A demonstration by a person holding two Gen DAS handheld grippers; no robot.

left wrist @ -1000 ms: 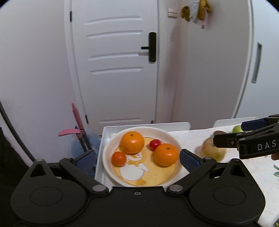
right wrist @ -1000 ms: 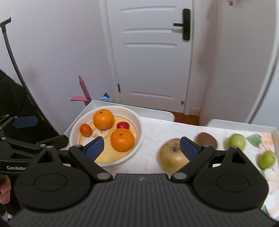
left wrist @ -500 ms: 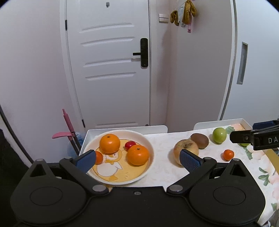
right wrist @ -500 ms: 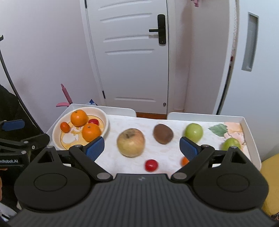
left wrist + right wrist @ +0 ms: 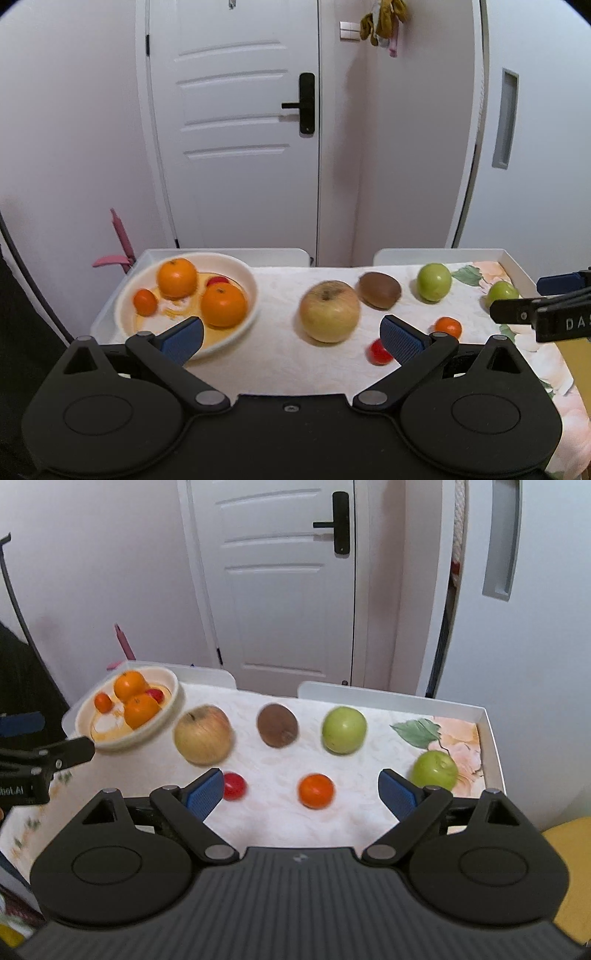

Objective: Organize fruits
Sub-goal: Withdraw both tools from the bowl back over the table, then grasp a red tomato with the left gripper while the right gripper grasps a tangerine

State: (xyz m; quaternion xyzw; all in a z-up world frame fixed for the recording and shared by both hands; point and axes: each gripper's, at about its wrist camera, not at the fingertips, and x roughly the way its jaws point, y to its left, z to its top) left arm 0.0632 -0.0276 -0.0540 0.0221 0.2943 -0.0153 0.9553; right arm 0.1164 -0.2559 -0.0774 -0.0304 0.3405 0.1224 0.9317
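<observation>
**Both tongs wide and empty above the fruit**

Looking down my left tongs (image 5: 291,338), I see the jaws spread wide with nothing between them; they hang over the near edge of the worktop (image 5: 280,360). My right tongs (image 5: 301,792) are just as wide apart and grip nothing either.

In the left wrist view the cream bowl (image 5: 243,273) sits at about 10 o'clock from the left tongs. It holds two large oranges (image 5: 223,304), a small orange (image 5: 144,302) and a red cherry tomato (image 5: 218,281), half hidden behind the fruit.

The rest lies loose on the white cloth. A yellowish apple (image 5: 329,311) sits at 12 o'clock, just right of the bowl, with a brown kiwi (image 5: 379,290) close behind it at 1 o'clock. Further right are a green apple (image 5: 434,282) and a second green apple (image 5: 502,291) near the worktop's right rim, partly behind the right tongs' finger.

In the right wrist view a small tangerine (image 5: 316,791) lies between the right fingers, touching neither. A second cherry tomato (image 5: 235,785) lies just beside the left finger's blue pad (image 5: 205,794); I cannot tell whether they touch.
</observation>
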